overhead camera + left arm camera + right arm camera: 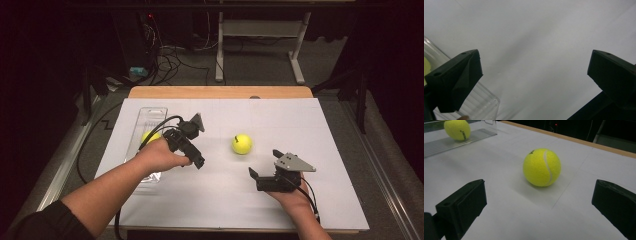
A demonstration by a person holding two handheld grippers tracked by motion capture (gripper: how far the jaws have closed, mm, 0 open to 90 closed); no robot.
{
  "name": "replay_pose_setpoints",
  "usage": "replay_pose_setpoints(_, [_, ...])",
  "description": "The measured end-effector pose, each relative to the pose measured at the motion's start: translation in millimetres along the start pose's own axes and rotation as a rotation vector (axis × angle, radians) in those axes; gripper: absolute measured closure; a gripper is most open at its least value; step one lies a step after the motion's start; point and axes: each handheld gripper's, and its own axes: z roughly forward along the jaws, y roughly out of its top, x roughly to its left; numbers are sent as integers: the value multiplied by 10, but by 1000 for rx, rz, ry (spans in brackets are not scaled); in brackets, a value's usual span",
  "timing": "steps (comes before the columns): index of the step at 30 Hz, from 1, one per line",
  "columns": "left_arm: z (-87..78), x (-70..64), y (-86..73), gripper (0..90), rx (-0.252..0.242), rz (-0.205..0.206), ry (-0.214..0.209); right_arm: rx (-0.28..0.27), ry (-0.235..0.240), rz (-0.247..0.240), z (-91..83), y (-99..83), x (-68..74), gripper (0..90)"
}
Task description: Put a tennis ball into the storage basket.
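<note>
A yellow tennis ball [242,144] [541,167] rests on the white sheet near the table's middle. A second tennis ball [149,136] [457,129] lies in a clear plastic tray [150,117] [484,102] [449,145] at the left. My left gripper [192,145] [535,57] hovers just right of the tray, open, with bare sheet between its jaws. My right gripper [265,162] [540,192] is open low over the sheet, a short way in front of the loose ball and pointed at it, not touching it.
The white sheet [220,200] covers most of the wooden table [220,92]. Beyond the far edge stand a desk frame [260,45] and loose cables [170,60] on the floor. Metal rails run along both sides of the table.
</note>
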Motion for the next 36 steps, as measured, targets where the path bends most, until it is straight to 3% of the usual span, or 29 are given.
replay_pose_setpoints(15, [1, -17, -9, 6, -6, 5, -1, 18, -9, -4, 205, 90, -1, 0])
replay_pose_setpoints(36, [-11, -5, -25, 6, -8, 9, -7, 93, -19, 21, 627, 187, -99, 1])
